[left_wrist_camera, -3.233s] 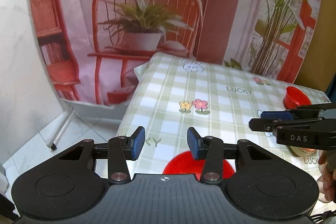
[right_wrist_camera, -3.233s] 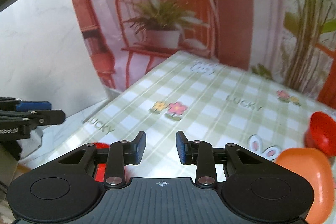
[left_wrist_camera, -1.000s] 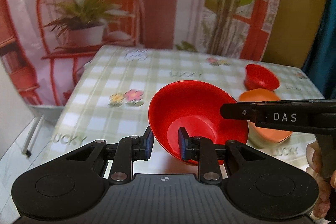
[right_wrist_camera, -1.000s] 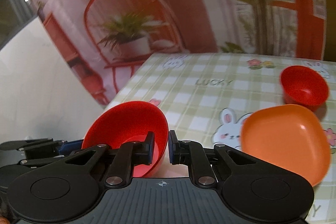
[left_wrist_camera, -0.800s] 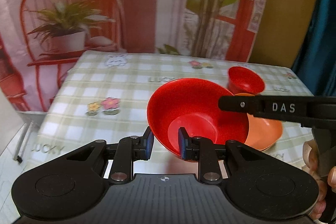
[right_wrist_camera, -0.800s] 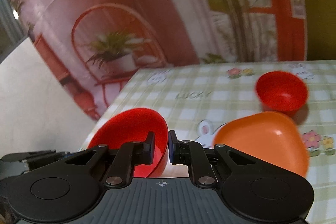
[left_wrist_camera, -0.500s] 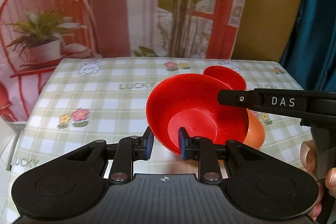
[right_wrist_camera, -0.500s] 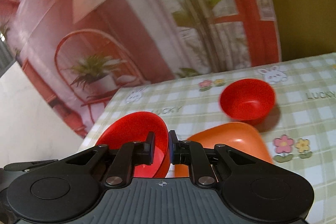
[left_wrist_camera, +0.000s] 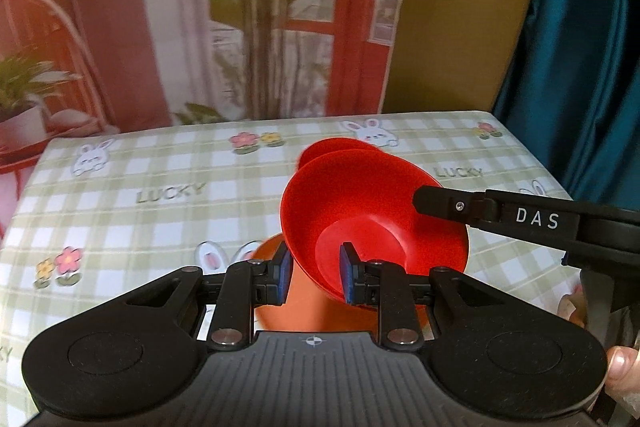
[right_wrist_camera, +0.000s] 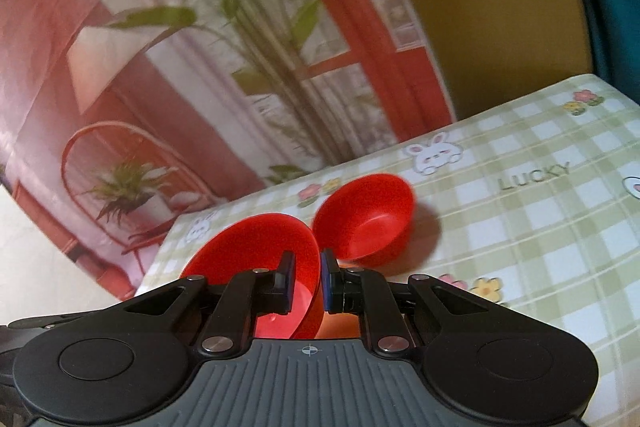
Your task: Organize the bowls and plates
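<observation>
Both grippers pinch the large red bowl [left_wrist_camera: 372, 211] by opposite rims: left gripper [left_wrist_camera: 314, 277], right gripper [right_wrist_camera: 307, 281] marked "DAS", above the "LUCKY"-printed tabletop [left_wrist_camera: 160, 195], over the orange plate [left_wrist_camera: 296, 307].

The large red bowl [left_wrist_camera: 372, 211], which lay on the near left of the checked tablecloth [left_wrist_camera: 160, 195] 3.2 s ago, is now held off it, clamped at its rim by the left gripper [left_wrist_camera: 314, 273] and the right gripper [right_wrist_camera: 306, 281], both spread wide then. It is now carried rightward over the orange plate [left_wrist_camera: 276, 303], which is largely hidden beneath it. The small red bowl [right_wrist_camera: 366, 217], formerly far right, is now seen just behind.
</observation>
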The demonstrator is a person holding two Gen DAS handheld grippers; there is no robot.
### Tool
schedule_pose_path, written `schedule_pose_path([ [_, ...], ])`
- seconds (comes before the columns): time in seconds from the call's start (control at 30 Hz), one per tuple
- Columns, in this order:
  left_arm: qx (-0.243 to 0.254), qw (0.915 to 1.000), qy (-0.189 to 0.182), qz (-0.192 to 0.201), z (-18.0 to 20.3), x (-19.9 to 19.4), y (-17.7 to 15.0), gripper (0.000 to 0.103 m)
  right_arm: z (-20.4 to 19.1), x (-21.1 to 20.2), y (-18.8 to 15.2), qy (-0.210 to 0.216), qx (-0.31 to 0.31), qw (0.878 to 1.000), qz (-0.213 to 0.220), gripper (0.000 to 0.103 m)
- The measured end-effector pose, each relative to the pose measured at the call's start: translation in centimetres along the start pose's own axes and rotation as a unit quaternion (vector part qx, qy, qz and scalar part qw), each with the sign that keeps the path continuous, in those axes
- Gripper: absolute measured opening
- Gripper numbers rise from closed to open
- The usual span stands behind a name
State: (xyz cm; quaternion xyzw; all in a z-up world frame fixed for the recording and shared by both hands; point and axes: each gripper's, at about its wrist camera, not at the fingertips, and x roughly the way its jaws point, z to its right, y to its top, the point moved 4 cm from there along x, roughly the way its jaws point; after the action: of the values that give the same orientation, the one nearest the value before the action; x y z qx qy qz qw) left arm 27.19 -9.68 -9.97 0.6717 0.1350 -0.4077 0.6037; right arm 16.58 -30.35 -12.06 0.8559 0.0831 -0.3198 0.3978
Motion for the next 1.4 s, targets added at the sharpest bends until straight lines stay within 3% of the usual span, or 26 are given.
schedule_pose_path([
  [0.67,0.011,0.9995,-0.027,-0.008,2.8,4.3,2.7,0.027,4.2,1.0,2.7,-0.024,0.018,0.999,0.015,0.013],
  [1.4,0.020,0.9994,-0.012,-0.025,0.3,12.2,6.4,0.027,5.9,10.2,5.2,-0.048,-0.008,0.999,-0.014,0.013],
])
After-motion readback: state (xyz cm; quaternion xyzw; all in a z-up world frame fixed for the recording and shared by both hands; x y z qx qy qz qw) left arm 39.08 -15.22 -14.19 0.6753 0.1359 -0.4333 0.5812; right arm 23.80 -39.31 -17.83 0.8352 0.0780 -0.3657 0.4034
